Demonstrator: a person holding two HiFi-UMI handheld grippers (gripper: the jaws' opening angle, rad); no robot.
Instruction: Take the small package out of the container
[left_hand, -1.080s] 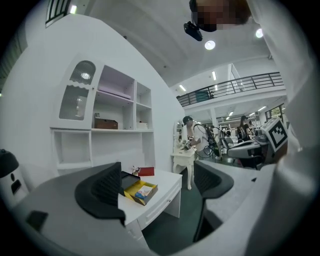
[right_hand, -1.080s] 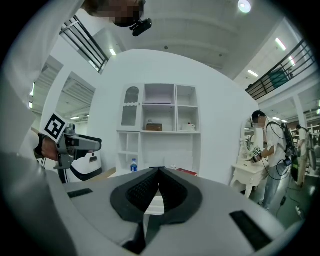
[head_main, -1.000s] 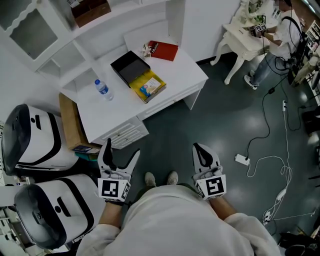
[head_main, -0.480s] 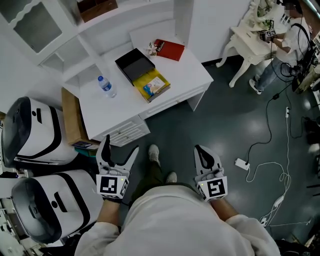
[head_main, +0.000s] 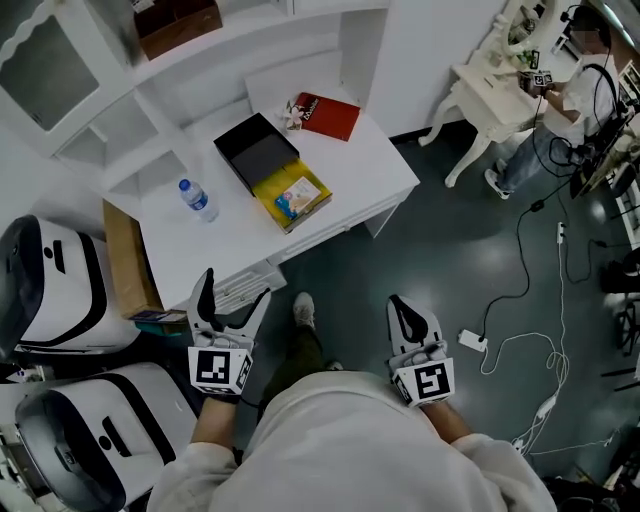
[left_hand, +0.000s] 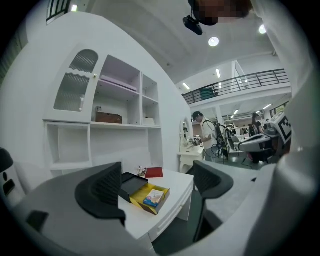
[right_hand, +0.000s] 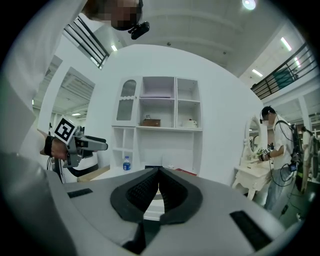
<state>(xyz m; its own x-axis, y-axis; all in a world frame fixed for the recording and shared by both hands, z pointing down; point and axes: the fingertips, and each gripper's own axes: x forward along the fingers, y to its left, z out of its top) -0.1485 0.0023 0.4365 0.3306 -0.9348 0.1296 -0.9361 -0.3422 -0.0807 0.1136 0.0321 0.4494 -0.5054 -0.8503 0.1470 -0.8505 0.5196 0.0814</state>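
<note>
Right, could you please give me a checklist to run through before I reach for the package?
1. Container open: ok, nothing covers its yellow tray.
2. Package in sight: ok, it lies in the container.
3. Left gripper ready: ok, jaws apart with nothing between them.
4. Right gripper ready: not ok if it is to grasp, since its jaws are together.
5. Within reach: not ok, both grippers hang over the floor, short of the desk.
6. Path clear: ok, the bottle stands apart from the container, off to its left in the head view.
</note>
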